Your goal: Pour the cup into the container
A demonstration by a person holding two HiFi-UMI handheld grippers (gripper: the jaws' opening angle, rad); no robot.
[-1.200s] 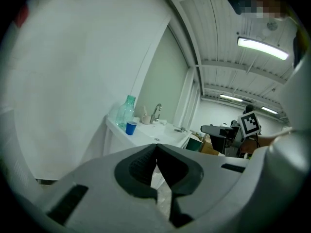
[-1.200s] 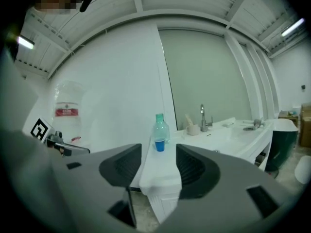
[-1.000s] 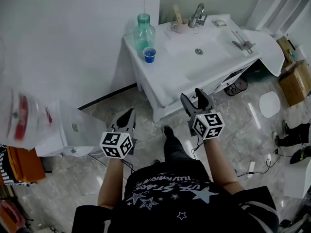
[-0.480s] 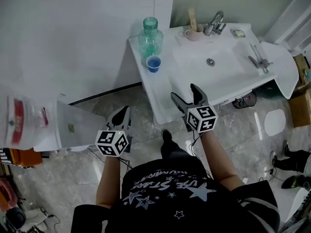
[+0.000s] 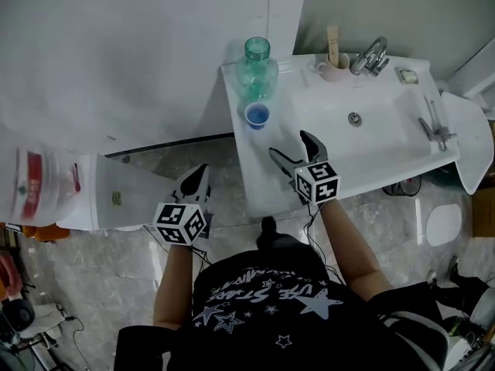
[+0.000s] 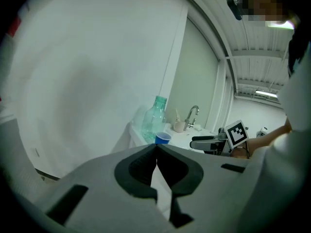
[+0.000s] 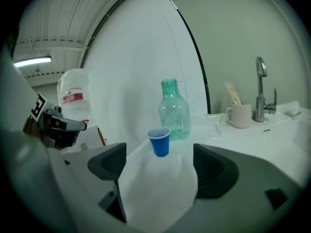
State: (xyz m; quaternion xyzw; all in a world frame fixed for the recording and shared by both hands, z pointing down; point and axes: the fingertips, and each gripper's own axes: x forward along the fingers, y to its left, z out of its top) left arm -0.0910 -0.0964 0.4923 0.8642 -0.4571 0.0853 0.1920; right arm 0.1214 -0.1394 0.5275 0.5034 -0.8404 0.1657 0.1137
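At the left back corner of the white washbasin tabletop (image 5: 251,154): small blue cup (image 5: 257,114), upright, just in front of a clear green bottle (image 5: 256,69); whether they touch, cannot tell. Right gripper (image 5: 291,146) hangs over the tabletop's front part, fingers wide apart and opening, nothing between them; the cup stands ahead of them, apart. Left gripper (image 5: 199,180) is off the tabletop's left edge, above the floor, fingers together, empty. Mug (image 5: 336,69) and faucet (image 5: 370,55) sit behind the basin.
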